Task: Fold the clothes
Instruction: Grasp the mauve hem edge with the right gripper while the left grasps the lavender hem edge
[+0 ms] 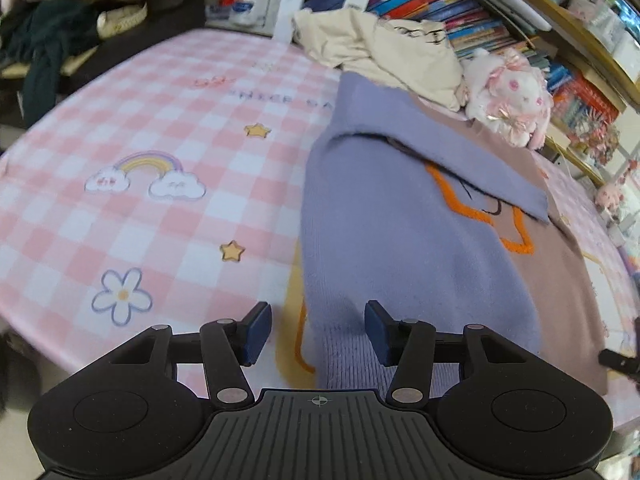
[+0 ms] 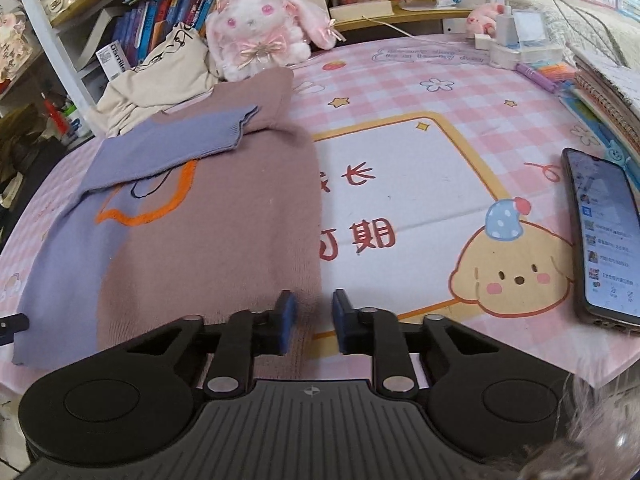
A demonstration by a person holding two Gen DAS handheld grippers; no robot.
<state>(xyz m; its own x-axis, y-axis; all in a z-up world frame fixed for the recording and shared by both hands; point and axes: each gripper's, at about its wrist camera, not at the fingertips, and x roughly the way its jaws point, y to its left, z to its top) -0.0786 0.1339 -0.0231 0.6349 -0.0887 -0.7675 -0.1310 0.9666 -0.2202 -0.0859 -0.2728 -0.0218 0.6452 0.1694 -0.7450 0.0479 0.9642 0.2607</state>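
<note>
A knitted sweater (image 1: 400,248), lilac on one half and mauve on the other with an orange outline, lies flat on the pink checked table mat (image 1: 160,120). One lilac sleeve (image 1: 460,152) is folded across its chest. My left gripper (image 1: 318,332) is open, and the ribbed lilac hem corner (image 1: 352,364) lies between its fingers. In the right wrist view the sweater (image 2: 224,216) fills the left side. My right gripper (image 2: 314,322) is open at the mauve hem's right corner (image 2: 308,312), its fingers straddling the cloth edge.
A cream garment (image 2: 160,72) is heaped at the back beside a pink plush bunny (image 2: 260,36). Books fill the shelves (image 1: 440,4) behind. A lit phone (image 2: 604,236) lies at the right, with notebooks (image 2: 608,84) and a charger block (image 2: 516,36) beyond it.
</note>
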